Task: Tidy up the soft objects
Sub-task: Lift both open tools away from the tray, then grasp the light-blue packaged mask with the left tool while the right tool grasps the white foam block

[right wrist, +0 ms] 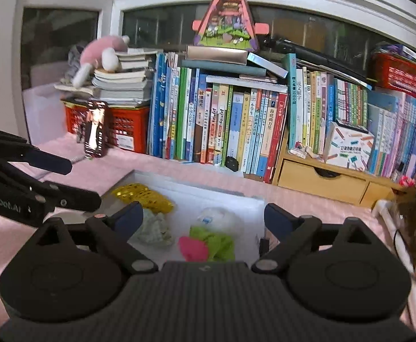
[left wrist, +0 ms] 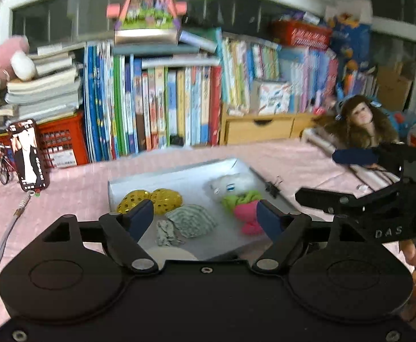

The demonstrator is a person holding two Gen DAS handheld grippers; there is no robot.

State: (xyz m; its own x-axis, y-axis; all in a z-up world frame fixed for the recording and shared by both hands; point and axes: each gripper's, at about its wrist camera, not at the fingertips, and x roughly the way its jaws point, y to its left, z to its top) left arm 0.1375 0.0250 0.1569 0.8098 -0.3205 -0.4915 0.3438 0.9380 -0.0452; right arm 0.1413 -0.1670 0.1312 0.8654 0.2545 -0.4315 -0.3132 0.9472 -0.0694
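Right gripper [right wrist: 203, 216] jaws spread, empty, above white tray [right wrist: 196, 191]. Tray holds gold pouch [right wrist: 143, 196], green cloth [right wrist: 155, 229], white plush [right wrist: 216, 216], pink-green toy [right wrist: 208, 245]. Left gripper [right wrist: 65, 182] at left.

In front of you a shallow white tray [left wrist: 139, 181] sits on the pink surface [left wrist: 74, 188]. Inside it lie a gold sequined bow [left wrist: 162, 199] at the back left, a crumpled green-striped cloth [left wrist: 192, 221] in front of it, and to the right a white plush toy [left wrist: 230, 183] touching green and pink fabric [left wrist: 243, 208].
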